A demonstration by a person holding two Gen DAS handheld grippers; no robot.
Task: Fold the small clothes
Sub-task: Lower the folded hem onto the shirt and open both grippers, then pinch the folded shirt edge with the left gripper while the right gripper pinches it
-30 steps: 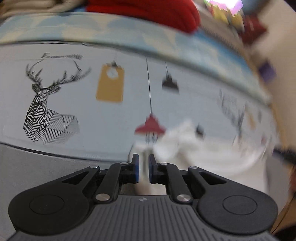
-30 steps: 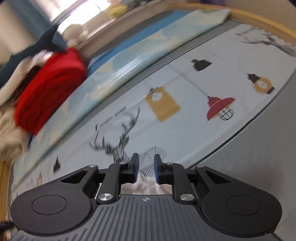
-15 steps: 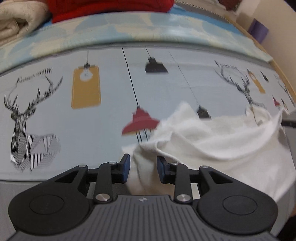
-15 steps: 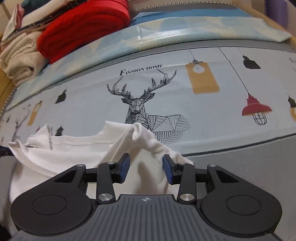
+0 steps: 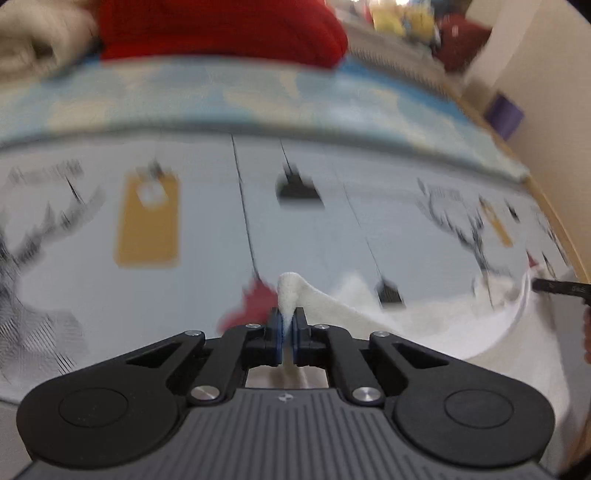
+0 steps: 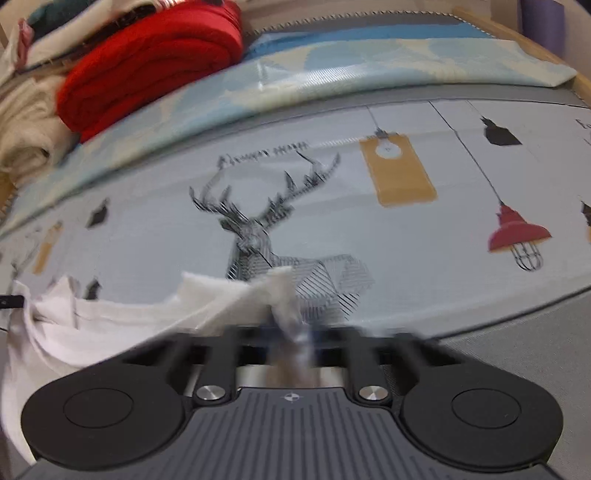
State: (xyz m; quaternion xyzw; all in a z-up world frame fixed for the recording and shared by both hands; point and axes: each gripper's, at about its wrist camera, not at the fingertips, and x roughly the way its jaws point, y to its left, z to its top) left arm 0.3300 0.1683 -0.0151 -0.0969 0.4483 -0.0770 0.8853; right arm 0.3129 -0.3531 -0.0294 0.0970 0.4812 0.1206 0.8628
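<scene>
Pinching the white garment near the bed's front edge, my left tongs and right tongs have just closed on opposite corners; I'd lift evenly, keeping it taut.

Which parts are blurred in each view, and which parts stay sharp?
Left wrist view: the printed sheet and red blanket are smeared by motion; the left gripper, shut on the white cloth, is sharp. Right wrist view: the right gripper and cloth are blurred; the sheet's right side is sharper.
</scene>
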